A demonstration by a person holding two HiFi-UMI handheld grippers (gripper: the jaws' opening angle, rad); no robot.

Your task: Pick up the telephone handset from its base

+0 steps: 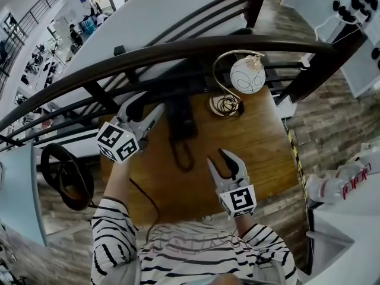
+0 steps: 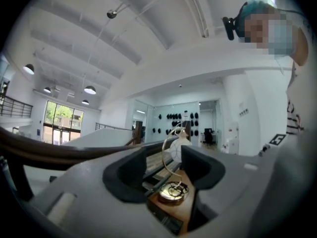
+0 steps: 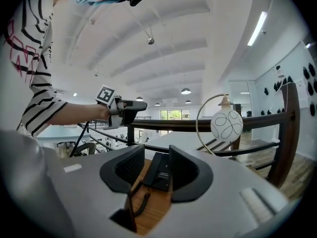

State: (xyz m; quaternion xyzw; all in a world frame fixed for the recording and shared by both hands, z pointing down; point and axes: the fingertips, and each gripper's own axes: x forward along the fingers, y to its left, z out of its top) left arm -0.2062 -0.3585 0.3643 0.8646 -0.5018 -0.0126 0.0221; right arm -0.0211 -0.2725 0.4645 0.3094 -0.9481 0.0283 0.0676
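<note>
Worktop: brown wood, w/ a dark rail along the far side.
Handset: black, lies on its base near the far edge of the worktop. Not picked up.
Cord: black, curly, loops from the phone toward the person.
Lamp: white ball on a gold hoop, right of the phone, apart from it.
L gripper: up in the air just left of the phone, not touching it. Jaws wide apart, nothing in them.
R gripper: over the worktop, nearer the person, right of the cord. Jaws apart, holds nothing. Its own view shows the phone far off past the jaws.
</note>
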